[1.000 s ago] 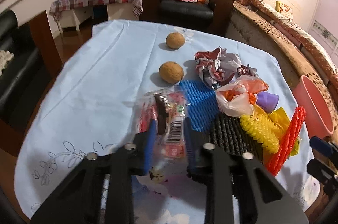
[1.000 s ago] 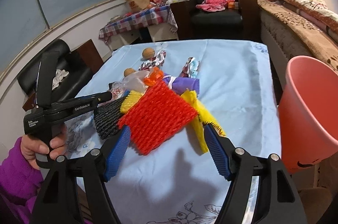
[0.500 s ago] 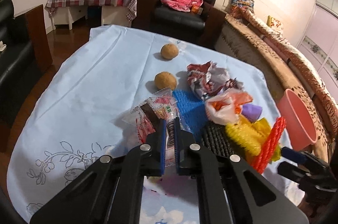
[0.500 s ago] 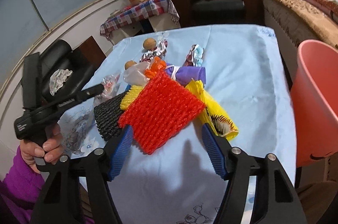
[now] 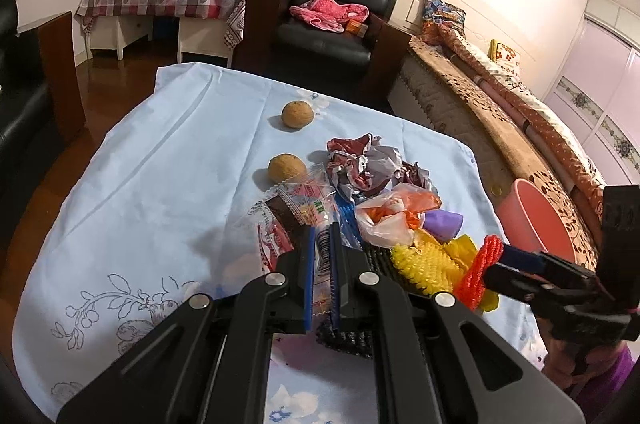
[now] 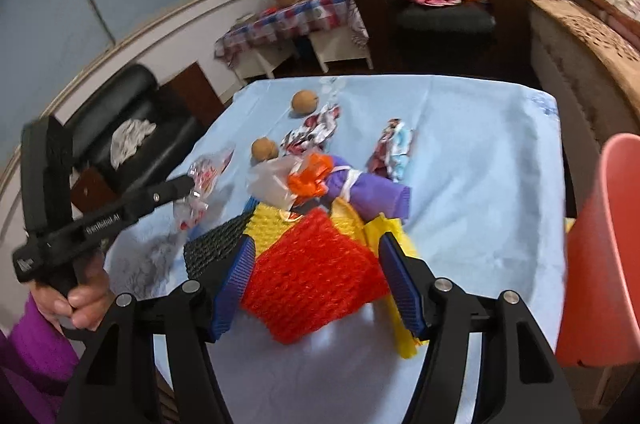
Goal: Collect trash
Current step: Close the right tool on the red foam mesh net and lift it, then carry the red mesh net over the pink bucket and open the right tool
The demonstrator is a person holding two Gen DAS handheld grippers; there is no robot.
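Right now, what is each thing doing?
Left tongs: shut on the wrapper.
Wrapper: pinched, partly lifted.
Right tongs: open around the red net.
Red net: lying on the table, not gripped.
Bucket: upright, beside the table.

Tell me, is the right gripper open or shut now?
Open. The right gripper has its blue pads wide apart on either side of the red foam net, not pressing it.

The left gripper (image 5: 323, 244) is clamped nearly closed, while the right gripper (image 6: 316, 272) is spread wide.
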